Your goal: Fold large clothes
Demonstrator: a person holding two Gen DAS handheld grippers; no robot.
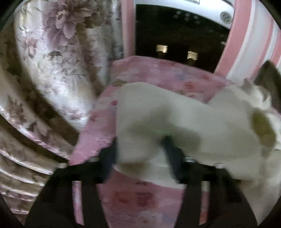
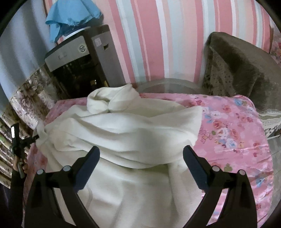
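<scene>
A large white garment (image 2: 133,133) lies bunched on a pink floral cloth (image 2: 233,133), with its hood (image 2: 110,101) at the far side. My right gripper (image 2: 141,157) is open and empty just above the garment's near part. My left gripper (image 1: 140,145) is blurred; its fingers are pinched on a corner of the white garment (image 1: 175,119) and hold it lifted off the pink cloth (image 1: 133,198). In the right wrist view the left gripper (image 2: 35,137) shows at the far left, holding the garment's pulled corner (image 2: 42,131).
A dark water dispenser (image 2: 84,57) with a blue cloth (image 2: 73,15) on top stands at the back left. Floral curtains (image 1: 56,57) hang on the left. A brown cushion (image 2: 235,68) sits at the back right against a pink striped wall (image 2: 158,35).
</scene>
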